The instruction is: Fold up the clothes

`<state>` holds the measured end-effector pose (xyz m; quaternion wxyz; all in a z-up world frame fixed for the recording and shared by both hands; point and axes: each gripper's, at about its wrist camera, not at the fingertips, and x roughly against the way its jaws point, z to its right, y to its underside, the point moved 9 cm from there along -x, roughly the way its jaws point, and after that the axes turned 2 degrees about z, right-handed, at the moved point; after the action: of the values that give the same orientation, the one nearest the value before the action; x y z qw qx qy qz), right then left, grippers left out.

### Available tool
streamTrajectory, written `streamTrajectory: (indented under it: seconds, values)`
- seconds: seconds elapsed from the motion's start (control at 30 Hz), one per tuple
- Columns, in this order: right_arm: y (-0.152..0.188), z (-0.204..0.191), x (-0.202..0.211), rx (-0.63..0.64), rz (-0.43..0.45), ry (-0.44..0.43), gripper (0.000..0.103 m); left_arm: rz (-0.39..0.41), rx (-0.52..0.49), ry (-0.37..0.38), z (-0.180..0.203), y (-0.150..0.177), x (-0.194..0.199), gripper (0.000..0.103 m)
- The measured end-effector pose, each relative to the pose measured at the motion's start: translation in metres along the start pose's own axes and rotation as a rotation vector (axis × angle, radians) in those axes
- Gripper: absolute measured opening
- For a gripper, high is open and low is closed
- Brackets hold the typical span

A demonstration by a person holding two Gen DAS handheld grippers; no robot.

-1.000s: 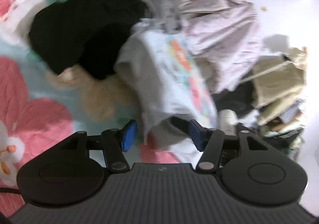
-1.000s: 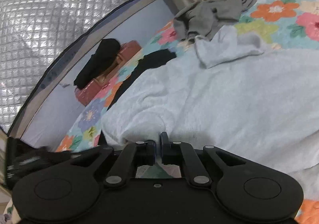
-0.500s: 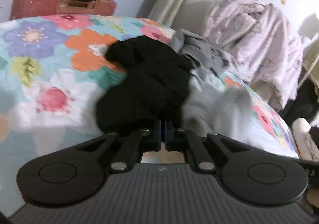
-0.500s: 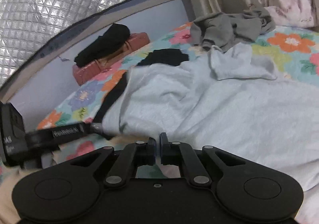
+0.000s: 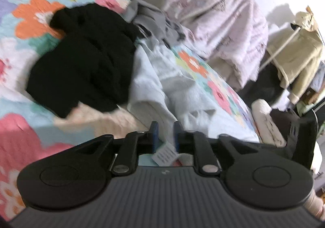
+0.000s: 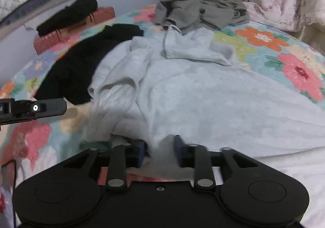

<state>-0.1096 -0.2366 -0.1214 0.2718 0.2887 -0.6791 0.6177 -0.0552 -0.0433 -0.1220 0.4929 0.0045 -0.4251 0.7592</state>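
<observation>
A floral bedspread (image 6: pixel 264 41) covers the bed. The pale grey garment (image 6: pixel 203 96) fills mid-frame; its hem lies between the opening right tool (image 6: pixel 159 149); the left tool (image 5: pixel 164 132) is opening too.

Left tongs (image 5: pixel 164 136) and right tongs (image 6: pixel 159 149) both opening.

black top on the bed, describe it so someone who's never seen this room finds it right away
Start at the floral bedspread covering the bed. On its left half, next to the big pale blue garment, lies the black top, crumpled. It is the only black piece on the bedspread; the bundle behind it is grey.
</observation>
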Motion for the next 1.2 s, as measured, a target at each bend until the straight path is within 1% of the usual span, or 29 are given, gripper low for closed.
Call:
streamTrajectory:
  seconds: [0.03,0.13,0.17,0.27,0.33,0.4,0.53,0.57,0.6,0.63,0.67,0.73,0.77,0.83,0.93,0.97,1.07,1.13,1.2]
  values:
    - [-0.002,0.000,0.007,-0.007,0.016,-0.016,0.044,-0.020,0.004,0.019,0.001,0.004,-0.004,0.031]
    - [-0.007,0.001,0.028,-0.031,0.064,-0.066,0.048,-0.069,0.055,0.045,-0.002,0.017,-0.016,0.033]
    - [-0.009,0.000,0.034,-0.064,0.089,-0.121,0.048,-0.076,0.077,0.054,-0.004,0.020,-0.018,0.033]
    - [-0.015,-0.003,0.048,-0.164,0.154,-0.274,0.049,-0.082,0.089,0.073,-0.003,0.024,-0.021,0.032]
    - [-0.019,-0.004,0.048,-0.225,0.178,-0.339,0.049,-0.074,0.076,0.075,0.000,0.024,-0.021,0.032]
    - [-0.024,-0.005,0.038,-0.269,0.170,-0.375,0.049,-0.071,0.062,0.073,0.003,0.024,-0.021,0.032]
    - [-0.030,-0.014,0.007,-0.278,0.147,-0.369,0.049,-0.058,0.020,0.060,0.006,0.020,-0.016,0.032]
    - [-0.033,-0.019,0.005,-0.267,0.148,-0.376,0.045,-0.053,-0.007,0.049,0.008,0.019,-0.014,0.032]
    - [-0.039,-0.023,0.005,-0.234,0.160,-0.366,0.013,-0.048,-0.033,0.039,0.010,0.017,-0.012,0.032]
    - [-0.044,-0.028,0.006,-0.200,0.171,-0.356,0.006,-0.043,-0.060,0.029,0.012,0.015,-0.009,0.032]
    - [-0.050,-0.032,0.009,-0.169,0.177,-0.349,0.006,-0.055,-0.037,0.037,0.014,0.014,-0.007,0.032]
    - [-0.066,-0.038,0.019,-0.141,0.192,-0.379,0.006,-0.082,0.018,0.057,0.018,0.012,-0.003,0.032]
    - [-0.072,-0.039,0.022,-0.155,0.183,-0.394,0.006,-0.081,0.049,0.076,0.021,0.010,0.000,0.032]
    - [-0.086,-0.039,0.027,-0.196,0.159,-0.427,0.006,-0.056,0.015,0.088,0.035,0.005,0.006,0.032]
    - [-0.107,-0.036,0.035,-0.246,0.149,-0.456,0.006,-0.026,-0.073,0.041,0.052,0.004,0.008,0.032]
    - [-0.111,-0.037,0.038,-0.243,0.155,-0.452,0.006,-0.011,-0.108,0.007,0.055,0.004,0.008,0.033]
    - [-0.121,-0.037,0.045,-0.245,0.167,-0.449,0.006,0.093,-0.183,-0.127,0.057,-0.007,0.006,0.036]
    - [-0.124,-0.036,0.045,-0.248,0.167,-0.443,0.006,0.170,-0.233,-0.184,0.058,-0.018,0.005,0.040]
    - [-0.126,-0.036,0.045,-0.265,0.164,-0.449,0.006,0.176,-0.260,-0.200,0.059,-0.023,-0.001,0.040]
